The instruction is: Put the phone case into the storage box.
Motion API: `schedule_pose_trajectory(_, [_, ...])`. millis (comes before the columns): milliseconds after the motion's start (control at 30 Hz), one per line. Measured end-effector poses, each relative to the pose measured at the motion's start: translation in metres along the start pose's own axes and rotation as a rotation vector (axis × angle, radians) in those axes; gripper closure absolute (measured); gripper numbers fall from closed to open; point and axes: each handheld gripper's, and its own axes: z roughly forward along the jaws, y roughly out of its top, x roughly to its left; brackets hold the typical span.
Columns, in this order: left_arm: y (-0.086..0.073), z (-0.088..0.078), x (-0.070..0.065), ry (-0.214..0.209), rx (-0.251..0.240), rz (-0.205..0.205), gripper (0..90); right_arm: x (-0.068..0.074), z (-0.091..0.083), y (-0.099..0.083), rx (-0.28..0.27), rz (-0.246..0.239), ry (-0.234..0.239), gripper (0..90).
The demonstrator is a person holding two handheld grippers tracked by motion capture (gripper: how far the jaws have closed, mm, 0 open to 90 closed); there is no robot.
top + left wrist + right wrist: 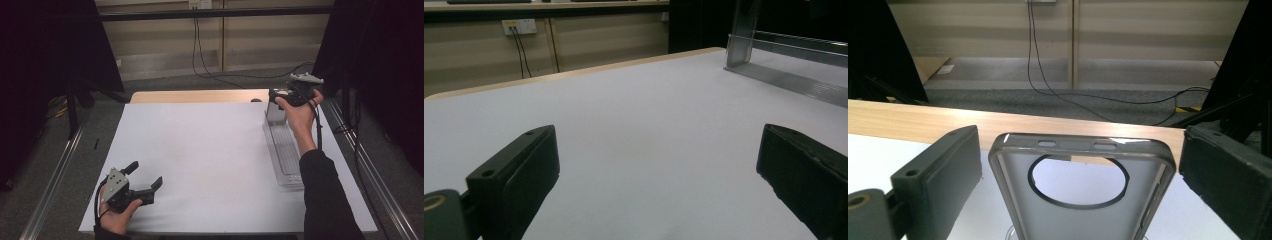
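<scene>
The right gripper [1080, 185] is hovering, jaws apart, around a translucent grey phone case [1080, 187] standing at the white table's [200, 150] far right corner, probably lining up a grab. The left gripper [142, 180] is idling open by the near left corner, keeping out of the way.

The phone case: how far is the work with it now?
Early stage. Nothing looks finished yet. The phone case stands upright at the far end of the clear tray. The right tool is open, one jaw on each side of the case, not closed on it. The left tool waits open over the white table. Gripping remains.
</scene>
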Motion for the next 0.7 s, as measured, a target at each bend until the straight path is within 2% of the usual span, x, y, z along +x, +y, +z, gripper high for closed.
schedule_pose_trajectory(267, [0.000,0.000,0.000,-0.001,0.004,0.008,3.6,-0.001,-0.007,0.004,-0.038,0.034,0.028,2.7])
schedule_pose_trajectory(400, [0.000,-0.001,0.000,0.005,0.001,-0.001,3.7,-0.002,-0.013,0.005,-0.054,0.026,0.036,2.3])
schedule_pose_trajectory(467, [0.000,-0.001,0.000,0.006,0.000,0.000,3.7,-0.002,-0.015,0.005,-0.044,0.031,0.052,1.8])
schedule_pose_trajectory(567, [0.001,-0.001,-0.001,0.008,-0.001,-0.004,3.7,-0.003,-0.018,0.005,-0.019,0.038,0.048,1.8])
schedule_pose_trajectory(700, [0.001,-0.001,-0.001,0.008,-0.003,0.002,3.7,-0.006,-0.022,0.004,-0.044,0.044,0.053,2.6])
